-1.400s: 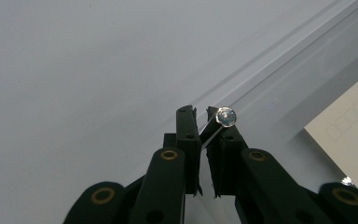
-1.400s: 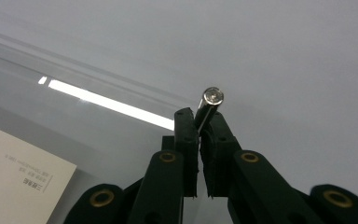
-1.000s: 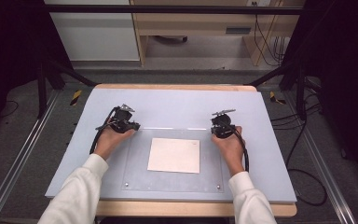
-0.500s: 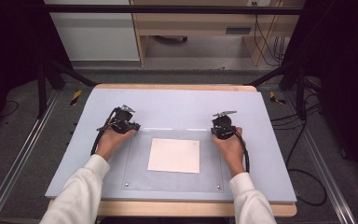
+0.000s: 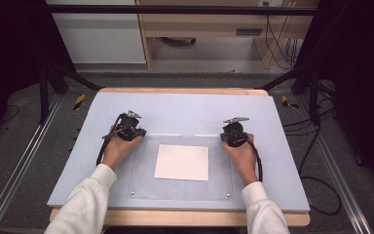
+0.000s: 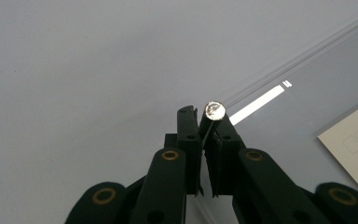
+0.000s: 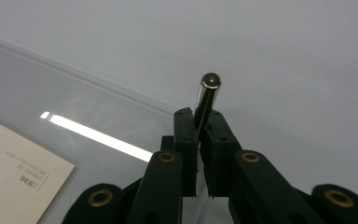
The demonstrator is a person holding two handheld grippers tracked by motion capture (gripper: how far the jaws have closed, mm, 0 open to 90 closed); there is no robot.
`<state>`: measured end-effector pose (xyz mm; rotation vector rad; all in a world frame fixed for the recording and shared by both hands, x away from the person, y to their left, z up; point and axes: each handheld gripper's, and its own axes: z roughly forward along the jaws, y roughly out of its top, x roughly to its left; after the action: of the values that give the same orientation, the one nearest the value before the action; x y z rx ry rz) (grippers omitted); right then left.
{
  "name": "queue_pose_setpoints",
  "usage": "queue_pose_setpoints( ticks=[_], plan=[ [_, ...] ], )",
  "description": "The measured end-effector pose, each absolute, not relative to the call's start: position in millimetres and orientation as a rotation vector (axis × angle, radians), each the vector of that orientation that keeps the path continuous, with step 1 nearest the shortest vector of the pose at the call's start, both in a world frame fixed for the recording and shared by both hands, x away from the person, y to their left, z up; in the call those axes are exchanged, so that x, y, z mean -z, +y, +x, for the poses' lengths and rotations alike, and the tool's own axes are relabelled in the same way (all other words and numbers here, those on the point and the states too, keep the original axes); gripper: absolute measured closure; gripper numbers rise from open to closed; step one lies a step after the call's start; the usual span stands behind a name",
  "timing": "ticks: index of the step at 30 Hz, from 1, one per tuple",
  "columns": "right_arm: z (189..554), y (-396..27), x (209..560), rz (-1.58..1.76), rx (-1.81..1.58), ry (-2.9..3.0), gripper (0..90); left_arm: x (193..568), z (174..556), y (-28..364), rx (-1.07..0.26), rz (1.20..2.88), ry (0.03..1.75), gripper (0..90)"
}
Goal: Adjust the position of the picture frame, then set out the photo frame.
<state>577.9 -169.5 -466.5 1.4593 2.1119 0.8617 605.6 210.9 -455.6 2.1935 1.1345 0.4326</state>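
- high view: a clear acrylic sheet point(image 5: 180, 168) lies on the grey table mat point(image 5: 175, 109) toward the near edge, covering a white paper point(image 5: 182, 162).
- the left gripper point(image 5: 129, 130) sits at the sheet's far left corner, jaws pinching a metal standoff point(image 6: 213, 114).
- the right gripper point(image 5: 234, 134) sits at the far right corner, jaws clamped on another metal post point(image 7: 207, 95).

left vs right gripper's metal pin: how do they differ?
The left gripper holds its metal pin low, so just the shiny round end clears the jaws; the right gripper leaves more of its pin's shaft showing. The left pin's end looks bright silver, the right's darker. Shared: both are clamped between shut black jaws, beside the clear sheet.
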Motion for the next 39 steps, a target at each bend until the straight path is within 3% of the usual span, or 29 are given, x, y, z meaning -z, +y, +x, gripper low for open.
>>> queue_pose_setpoints(
  ticks=[5, 6, 7, 9, 13, 18, 22, 25, 27, 31, 39],
  plan=[
    [577.9, -171.4, 466.2, 1.451, -0.855, 2.103, 76.5, 455.8, 602.9, 211.4, -0.459, 2.189, 1.130, 83.0],
    [577.4, -172.9, 465.4, 1.454, -0.863, 2.091, 70.6, 454.9, 601.7, 212.0, -0.490, 2.175, 1.121, 77.1],
    [576.8, -176.2, 464.0, 1.455, -0.876, 2.071, 62.3, 452.3, 599.4, 213.6, -0.532, 2.137, 1.129, 60.3],
    [575.5, -178.4, 462.2, 1.452, -0.893, 2.066, 58.9, 450.7, 598.5, 215.2, -0.540, 2.118, 1.130, 46.9],
    [573.5, -180.0, 456.5, 1.403, -0.931, 2.039, 56.5, 443.4, 595.4, 219.6, -0.554, 2.033, 1.113, 40.7],
    [572.9, -176.3, 448.7, 1.356, -0.952, 2.022, 56.5, 438.7, 592.6, 217.7, -0.583, 2.014, 1.091, 46.6],
    [572.8, -173.0, 443.5, 1.316, -0.958, 2.009, 61.9, 437.4, 591.3, 216.3, -0.585, 2.013, 1.090, 55.3],
    [573.1, -170.8, 441.2, 1.302, -0.954, 2.003, 69.3, 436.6, 590.5, 216.5, -0.591, 2.004, 1.097, 64.1],
    [573.8, -169.7, 438.6, 1.296, -0.948, 2.000, 76.9, 435.6, 589.8, 217.7, -0.589, 2.005, 1.093, 75.0],
    [573.7, -168.4, 437.0, 1.294, -0.955, 2.011, 84.7, 435.5, 589.1, 216.0, -0.580, 2.010, 1.075, 84.0],
    [574.2, -168.0, 436.6, 1.303, -0.949, 2.020, 85.4, 434.7, 588.0, 214.0, -0.585, 2.024, 1.081, 84.4]
  ],
)
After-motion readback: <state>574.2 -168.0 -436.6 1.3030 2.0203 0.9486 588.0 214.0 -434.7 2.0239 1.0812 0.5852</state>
